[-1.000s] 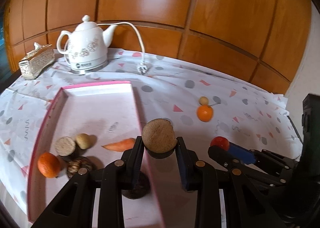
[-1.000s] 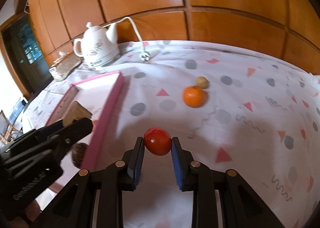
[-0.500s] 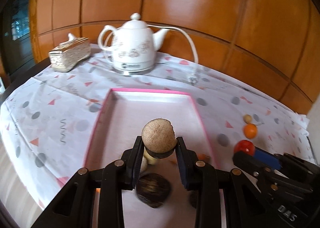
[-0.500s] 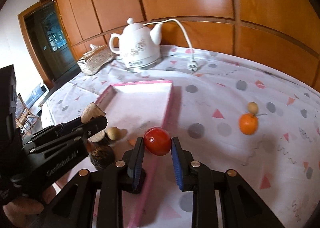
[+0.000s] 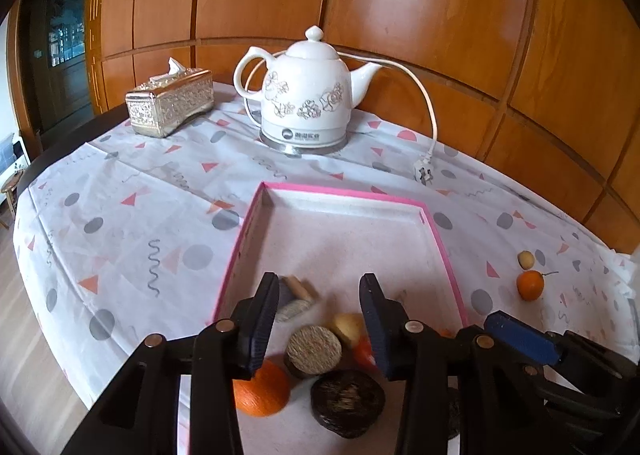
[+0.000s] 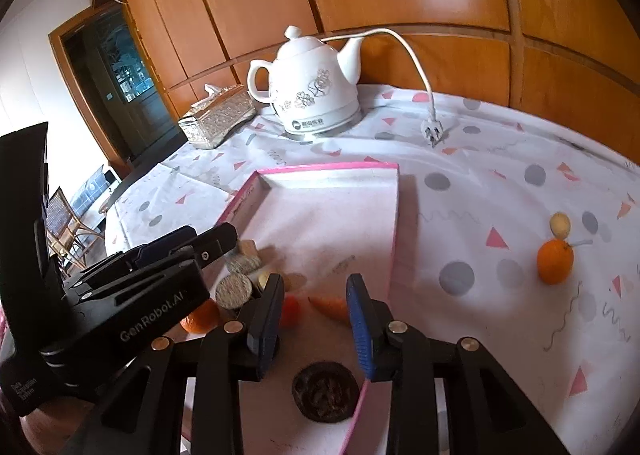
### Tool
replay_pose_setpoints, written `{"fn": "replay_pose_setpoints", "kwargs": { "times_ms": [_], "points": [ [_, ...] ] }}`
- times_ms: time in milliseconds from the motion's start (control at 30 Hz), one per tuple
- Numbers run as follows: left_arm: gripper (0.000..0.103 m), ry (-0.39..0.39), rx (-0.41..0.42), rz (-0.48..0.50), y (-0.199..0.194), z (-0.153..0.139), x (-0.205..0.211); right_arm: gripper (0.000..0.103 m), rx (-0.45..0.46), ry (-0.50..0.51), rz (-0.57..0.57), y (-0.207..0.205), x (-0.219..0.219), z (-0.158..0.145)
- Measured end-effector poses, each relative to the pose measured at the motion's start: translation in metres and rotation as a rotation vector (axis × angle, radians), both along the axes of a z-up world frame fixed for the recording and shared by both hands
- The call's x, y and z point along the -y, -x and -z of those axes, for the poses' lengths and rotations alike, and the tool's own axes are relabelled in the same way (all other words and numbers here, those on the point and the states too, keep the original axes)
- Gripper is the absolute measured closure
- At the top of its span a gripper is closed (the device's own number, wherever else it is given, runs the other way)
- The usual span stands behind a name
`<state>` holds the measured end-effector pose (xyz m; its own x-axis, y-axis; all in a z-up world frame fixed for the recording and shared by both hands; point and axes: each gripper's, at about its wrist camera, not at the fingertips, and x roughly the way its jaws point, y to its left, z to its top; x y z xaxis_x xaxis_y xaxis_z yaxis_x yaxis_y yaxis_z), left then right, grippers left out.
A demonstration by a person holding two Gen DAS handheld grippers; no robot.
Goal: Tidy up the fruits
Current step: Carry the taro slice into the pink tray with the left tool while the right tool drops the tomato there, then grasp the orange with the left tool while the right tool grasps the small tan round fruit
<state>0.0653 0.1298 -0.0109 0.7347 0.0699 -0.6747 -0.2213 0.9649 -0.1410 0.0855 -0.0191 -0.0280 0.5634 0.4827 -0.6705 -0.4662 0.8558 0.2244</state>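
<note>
Fruits mostly sit in the pink tray (image 5: 434, 223) now, bunched at its near end: an orange (image 5: 262, 391), a cut brown round (image 5: 314, 351), a dark ridged piece (image 5: 347, 401), a small yellow one (image 5: 349, 327), a carrot (image 6: 330, 305) and a red tomato (image 6: 290, 310).

Left gripper (image 5: 320, 319): your jaws have just been opening, and nothing sits between them. A cork-coloured piece (image 5: 294, 297) lies tipped on the tray floor just beyond the left finger; it looks like the item just let go.

Right gripper (image 6: 314, 319): jaws have also just been opening, nothing between the pads. The tomato lies on the tray floor partly behind the left finger, blurred, so I cannot tell whether it has settled.

Step in hand, as I judge it: release into the tray, both hands at once.

Left out on the cloth (image 6: 480, 191), well apart from the tray to your right: a second orange (image 6: 554, 261) with a small pale fruit (image 6: 560, 225) just behind it, close or touching; cannot tell which.

Next move calls for lifting both grippers clear of the pile without knocking it, then sending the right hand across the tray's right rim to that pair. Spread the jaws wider for the orange. It is round and may roll on loose cloth, so close on its middle.
</note>
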Motion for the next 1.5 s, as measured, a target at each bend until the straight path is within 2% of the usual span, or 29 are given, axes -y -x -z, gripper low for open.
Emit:
{"fn": "replay_pose_setpoints", "kwargs": {
  "times_ms": [167, 533, 967, 1233, 1500],
  "points": [
    [0.06, 0.006, 0.001, 0.034, 0.005, 0.0, 0.017, 0.07, -0.002, 0.001, 0.068, 0.004, 0.023, 0.004],
    [0.06, -0.033, 0.004, 0.161, 0.007, -0.007, 0.071, 0.07, -0.006, 0.014, 0.281, 0.004, 0.099, 0.014],
    [0.06, -0.05, -0.019, 0.322, -0.018, -0.005, 0.148, 0.071, -0.002, 0.041, 0.495, -0.008, 0.178, 0.021],
    [0.06, -0.039, -0.071, 0.419, -0.049, 0.013, 0.196, 0.07, -0.017, 0.032, 0.539, -0.019, 0.203, 0.029],
    [0.057, 0.005, -0.125, 0.438, -0.09, 0.033, 0.229, 0.07, -0.034, 0.023, 0.559, -0.032, 0.223, 0.037]
  ]
}}
